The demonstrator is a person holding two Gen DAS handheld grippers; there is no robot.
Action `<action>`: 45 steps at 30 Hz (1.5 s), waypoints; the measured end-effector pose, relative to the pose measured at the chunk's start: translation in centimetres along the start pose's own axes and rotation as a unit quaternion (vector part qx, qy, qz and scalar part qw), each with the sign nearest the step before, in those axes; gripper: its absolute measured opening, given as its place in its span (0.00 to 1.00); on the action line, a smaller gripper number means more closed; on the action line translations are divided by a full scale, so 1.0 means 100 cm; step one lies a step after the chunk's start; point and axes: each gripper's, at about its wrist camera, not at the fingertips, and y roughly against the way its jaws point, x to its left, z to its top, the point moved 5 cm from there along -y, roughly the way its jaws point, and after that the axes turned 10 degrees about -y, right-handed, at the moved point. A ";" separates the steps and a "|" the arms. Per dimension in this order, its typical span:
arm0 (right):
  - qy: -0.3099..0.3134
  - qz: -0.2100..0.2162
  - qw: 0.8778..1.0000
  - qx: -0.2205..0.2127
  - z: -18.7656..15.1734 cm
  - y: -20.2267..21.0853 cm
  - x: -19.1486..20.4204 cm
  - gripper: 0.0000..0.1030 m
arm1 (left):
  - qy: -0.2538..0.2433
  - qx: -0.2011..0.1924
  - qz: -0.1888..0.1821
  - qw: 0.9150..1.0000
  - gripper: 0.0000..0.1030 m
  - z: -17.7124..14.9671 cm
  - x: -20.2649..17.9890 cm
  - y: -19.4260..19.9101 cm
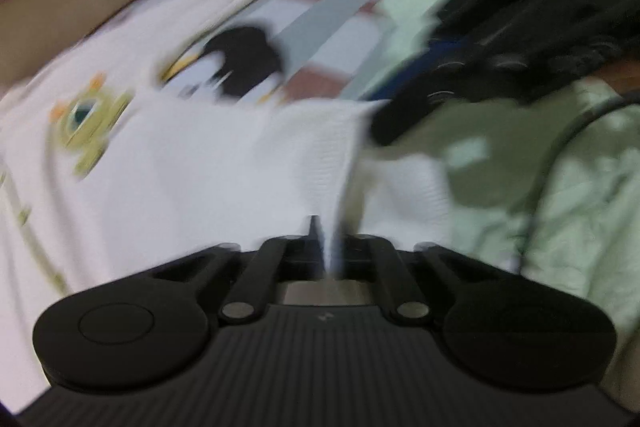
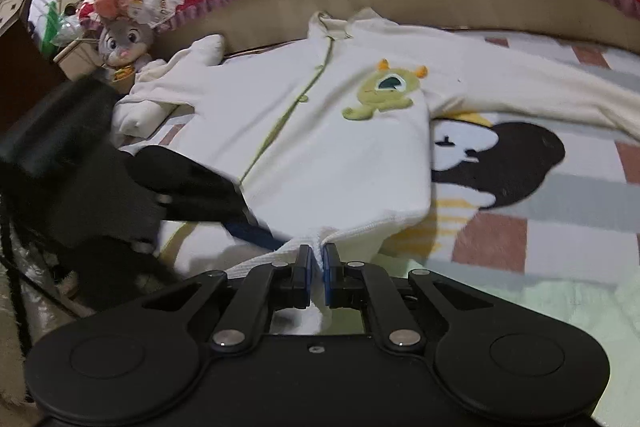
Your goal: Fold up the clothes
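We have a cream baby garment [image 2: 328,147] spread flat on a patterned blanket [image 2: 560,227], its collar toward the sofa edge and a green monster patch [image 2: 380,91] on its chest. Our right gripper [image 2: 317,259] is clenched on the near hem, a pinch of cream cloth running between its blue pads. Our left gripper [image 1: 326,235] is likewise closed on the hem further along; its view is badly smeared, so the fold of white fabric rising between its fingers is probably the same hem, though we cannot be certain how much of it is caught.

The risks we see from here: each pinch looks shallow, so lifting sharply could let the cloth slip out of one side and skew the fold. The far sleeve [image 2: 540,87] trails well out across the blanket and could drag or bunch under the body as we carry the hem toward the collar. The other sleeve [image 2: 160,87] is already crumpled beside a plush rabbit [image 2: 120,43].
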 end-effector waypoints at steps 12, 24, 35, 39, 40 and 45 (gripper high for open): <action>0.040 -0.114 0.992 -0.036 -0.033 -0.016 0.006 0.00 | 0.075 -0.095 -0.018 0.992 0.02 -0.010 0.016 0.072; 0.107 -0.201 0.973 0.029 -0.071 0.000 0.034 0.00 | 0.073 0.021 -0.010 0.997 0.11 -0.048 -0.002 0.059; 0.084 -0.175 0.981 0.015 -0.066 0.013 0.025 0.08 | 0.086 -0.020 0.059 0.994 0.30 -0.098 0.031 0.117; 0.070 -0.179 0.981 -0.008 -0.061 0.015 0.027 0.08 | 0.028 -0.011 0.063 0.998 0.39 -0.102 0.011 0.112; 0.076 -0.184 0.980 -0.014 -0.060 0.017 0.029 0.08 | 0.024 -0.014 0.061 0.998 0.45 -0.101 0.009 0.110; 0.069 -0.184 0.980 -0.020 -0.053 0.024 0.032 0.07 | 0.032 -0.038 0.064 0.997 0.51 -0.091 0.010 0.097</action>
